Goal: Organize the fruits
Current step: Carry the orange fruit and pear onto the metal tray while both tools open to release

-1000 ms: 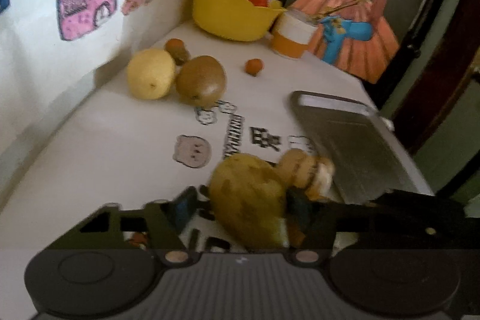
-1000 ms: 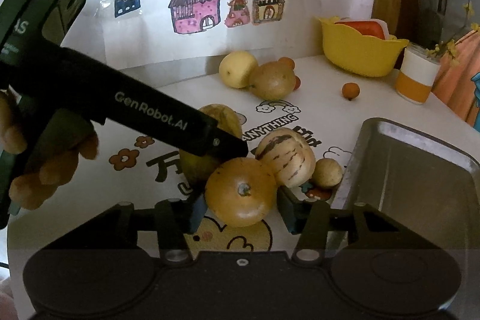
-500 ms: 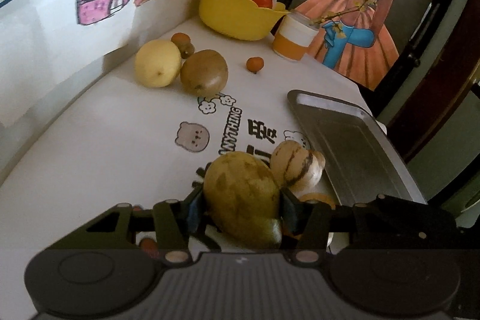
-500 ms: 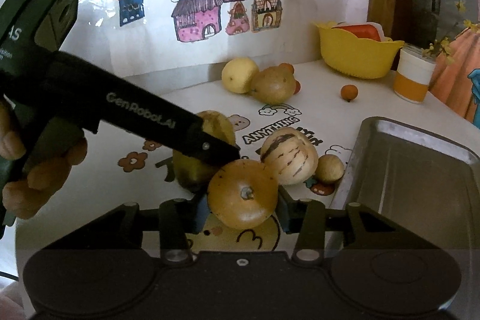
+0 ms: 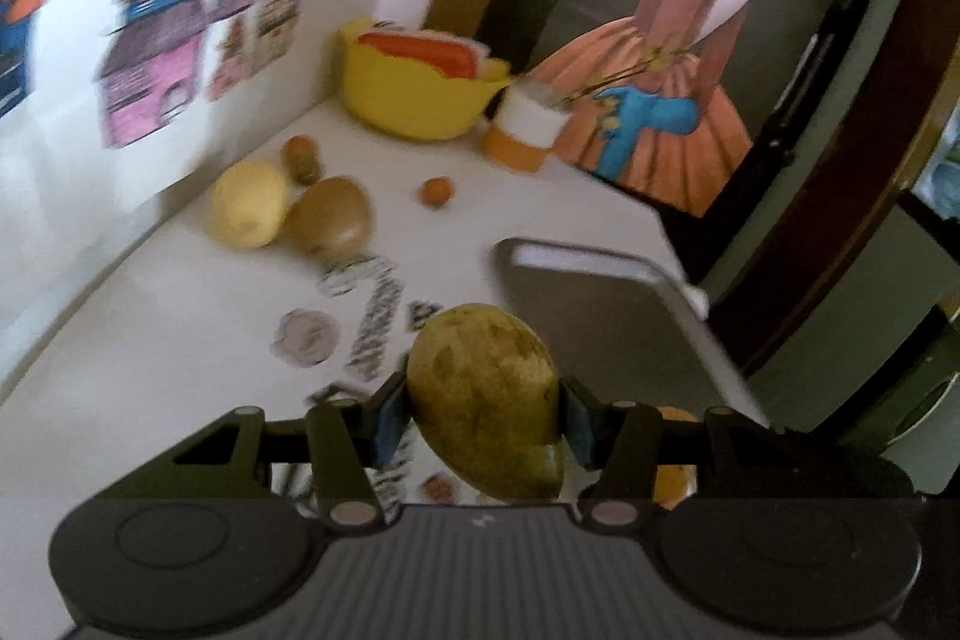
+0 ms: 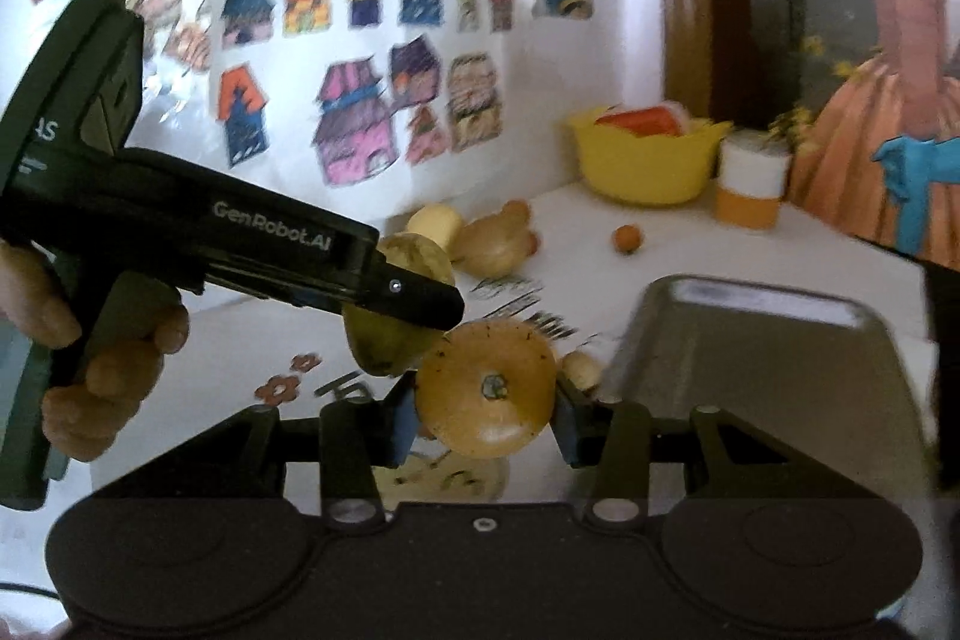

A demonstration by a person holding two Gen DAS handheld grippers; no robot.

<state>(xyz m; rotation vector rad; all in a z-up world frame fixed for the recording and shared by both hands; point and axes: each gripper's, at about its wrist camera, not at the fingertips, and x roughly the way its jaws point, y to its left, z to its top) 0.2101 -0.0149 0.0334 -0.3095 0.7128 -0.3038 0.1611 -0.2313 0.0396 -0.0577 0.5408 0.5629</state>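
My left gripper [image 5: 480, 415] is shut on a greenish-brown mango [image 5: 483, 394], held above the table. In the right wrist view the same mango [image 6: 384, 334] shows behind the left gripper's black fingers [image 6: 420, 298]. My right gripper [image 6: 485, 415] is shut on a round orange fruit [image 6: 486, 388], lifted beside the mango. A grey metal tray [image 6: 750, 358] lies to the right, also seen as the tray [image 5: 600, 316] ahead of the mango. A small tan fruit [image 6: 581, 367] sits by the tray's left edge.
At the back left lie a yellow fruit [image 5: 246, 211], a brown fruit [image 5: 330, 214] and a small orange one [image 5: 436, 191]. A yellow bowl [image 5: 420, 100] and a white-orange cup [image 5: 528, 130] stand by the wall. A hand [image 6: 108, 370] grips the left tool.
Both grippers have risen off the table with their fruits still held. The striped fruit that lay next to them is out of sight now.
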